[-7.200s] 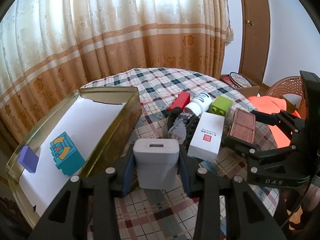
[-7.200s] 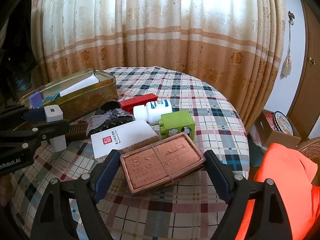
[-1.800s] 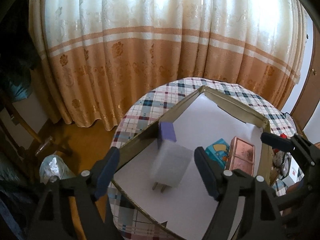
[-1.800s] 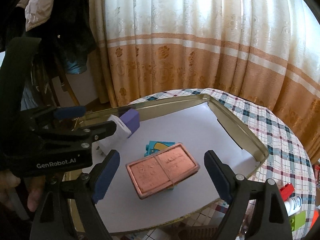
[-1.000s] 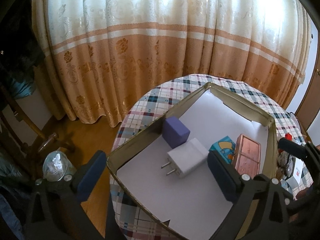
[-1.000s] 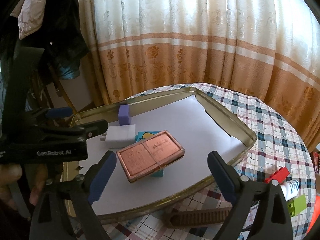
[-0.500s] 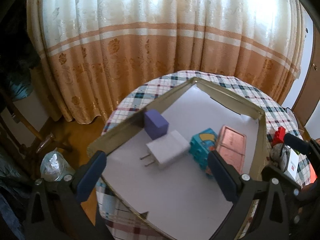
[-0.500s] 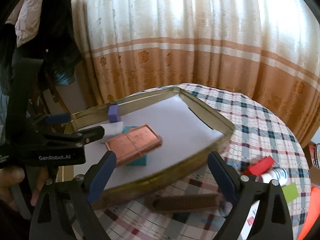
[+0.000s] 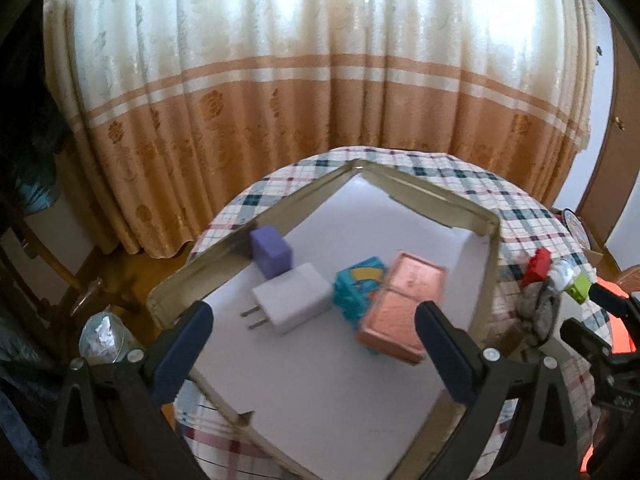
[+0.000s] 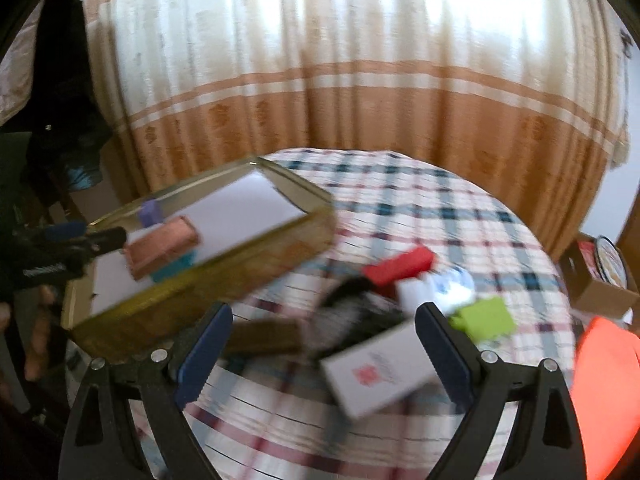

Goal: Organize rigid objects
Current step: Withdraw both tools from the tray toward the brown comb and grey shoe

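Both tools stand with fingers wide apart and nothing between them. The left tool (image 9: pixel 312 342) looks down into the gold tin tray (image 9: pixel 436 200), where a purple block (image 9: pixel 270 251), white charger (image 9: pixel 294 303), teal block (image 9: pixel 358 286) and copper tin (image 9: pixel 402 306) lie close together on the white lining. Only the blurred right view, from the right tool (image 10: pixel 322 346), shows the plaid table (image 10: pixel 460 208) beyond the tray: a red block (image 10: pixel 400 266), green block (image 10: pixel 486 318) and white box (image 10: pixel 378 370).
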### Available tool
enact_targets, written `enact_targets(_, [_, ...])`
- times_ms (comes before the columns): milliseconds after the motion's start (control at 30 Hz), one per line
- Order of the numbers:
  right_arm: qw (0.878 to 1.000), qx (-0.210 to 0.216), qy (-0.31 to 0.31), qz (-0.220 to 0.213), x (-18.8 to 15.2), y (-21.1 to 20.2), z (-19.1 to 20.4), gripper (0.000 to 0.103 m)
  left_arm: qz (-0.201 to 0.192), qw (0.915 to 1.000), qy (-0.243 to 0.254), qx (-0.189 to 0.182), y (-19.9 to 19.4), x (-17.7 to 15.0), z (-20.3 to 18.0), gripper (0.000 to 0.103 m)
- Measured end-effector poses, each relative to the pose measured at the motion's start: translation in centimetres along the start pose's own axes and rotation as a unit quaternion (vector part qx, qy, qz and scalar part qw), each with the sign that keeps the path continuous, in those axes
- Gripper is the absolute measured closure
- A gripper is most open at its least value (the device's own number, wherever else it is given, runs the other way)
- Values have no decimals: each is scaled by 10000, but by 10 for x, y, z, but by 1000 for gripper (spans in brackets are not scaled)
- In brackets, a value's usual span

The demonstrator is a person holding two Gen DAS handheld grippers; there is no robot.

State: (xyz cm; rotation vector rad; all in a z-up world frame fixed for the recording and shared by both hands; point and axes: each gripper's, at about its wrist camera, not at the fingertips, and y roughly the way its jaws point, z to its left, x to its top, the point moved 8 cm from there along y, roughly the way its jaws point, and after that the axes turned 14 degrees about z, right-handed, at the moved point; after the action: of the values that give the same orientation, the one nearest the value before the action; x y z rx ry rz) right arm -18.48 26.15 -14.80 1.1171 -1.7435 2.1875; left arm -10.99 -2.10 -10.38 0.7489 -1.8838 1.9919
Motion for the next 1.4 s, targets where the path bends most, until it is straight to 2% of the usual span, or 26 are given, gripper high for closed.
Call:
enact_targets(167, [9993,-132,334,134,-8,4,-29,9,42,9995,316,-56,0,-2,-29,1])
enact_targets(467, [9992,-27,355,206,-18,8,-30,9,-6,9980,627,-118,-5,-7,-54,1])
enact_targets(600, [9997,46,129,186,-18,6,-15,9,41,9988,496,-17,0,-6,-43,1])
enact_targets(800, [9993,321,-97,187,-16,6,9,9,-95,9988,463,-106,-9,-2,-36,1])
enact_targets(933, [9974,458,-494,240,-15,10,35,9,-31,9998,183,-47,-6,2,-17,1])
enact_targets(1067, [9962,574,-597,281,-12,13,51,9,-34,9999,-48,108,-4,2,3,1])
enact_targets(1267, [9915,897,-803,486,-11,26,78,9,26,9993,-342,147,0,1,24,1])
enact_targets(1400, [9909,744,-822,764,-9,44,80,9,4,9993,-365,123,-1,1,27,1])
